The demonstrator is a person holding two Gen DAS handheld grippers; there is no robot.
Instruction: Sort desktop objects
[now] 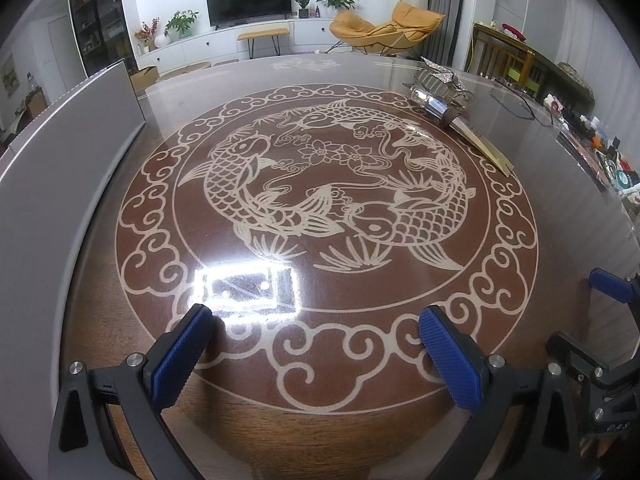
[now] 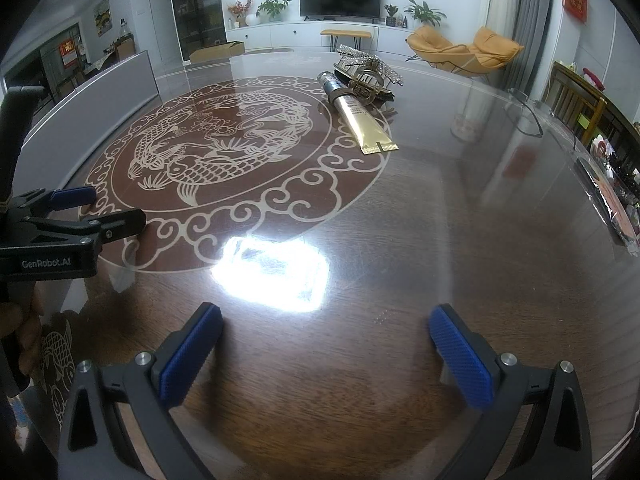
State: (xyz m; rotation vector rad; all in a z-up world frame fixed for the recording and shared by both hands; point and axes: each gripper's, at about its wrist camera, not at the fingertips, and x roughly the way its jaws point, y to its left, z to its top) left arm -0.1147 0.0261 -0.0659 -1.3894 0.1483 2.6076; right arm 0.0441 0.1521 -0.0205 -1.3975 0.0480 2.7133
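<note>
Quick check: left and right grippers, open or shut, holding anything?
Left gripper: open, holding nothing, above the table.
Right gripper: open, holding nothing; the gold tube lies untouched farther off.

Right gripper [image 1: 612, 292] is cut by the left wrist view's right edge. Clutter [image 1: 600, 148] right of the tube [image 2: 362, 120] is too small to identify. Glare [image 2: 272, 276] on the table [image 2: 440, 220] hides the surface nearer than the tube.
</note>
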